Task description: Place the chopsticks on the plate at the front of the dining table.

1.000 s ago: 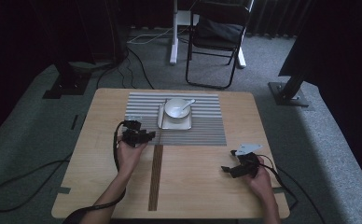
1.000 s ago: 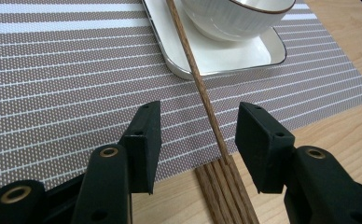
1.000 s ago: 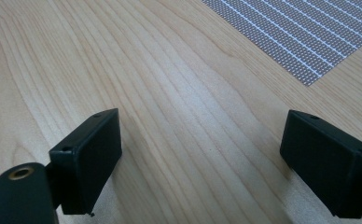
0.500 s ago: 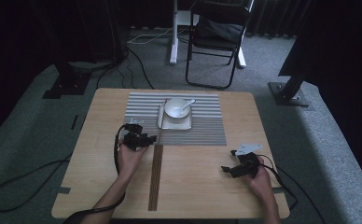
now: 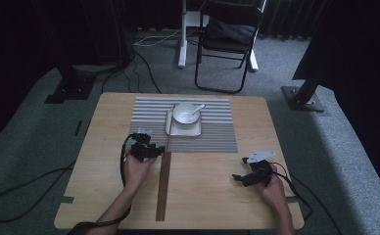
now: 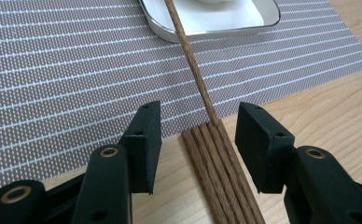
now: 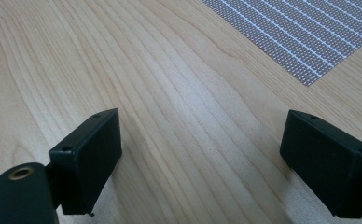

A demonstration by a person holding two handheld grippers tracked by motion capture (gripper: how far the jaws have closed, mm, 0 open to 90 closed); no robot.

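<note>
High view: left gripper (image 5: 151,151) nearest the far end of the bundle of brown wooden sticks (image 5: 163,186), which runs near-to-far on the table.
Left gripper view: jaws apart, straddling the bundle (image 6: 221,172); nothing clamped.
Right gripper view: right gripper (image 7: 200,158) jaws apart over bare pale wooden table (image 7: 170,93).

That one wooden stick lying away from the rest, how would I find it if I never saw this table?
Start at the grey striped placemat on the wooden table, then find the white square plate on it. Along the plate's left edge lies the single chopstick. The other chopsticks lie bundled side by side on bare wood; this one stretches alone up the mat from the bundle's end.
</note>
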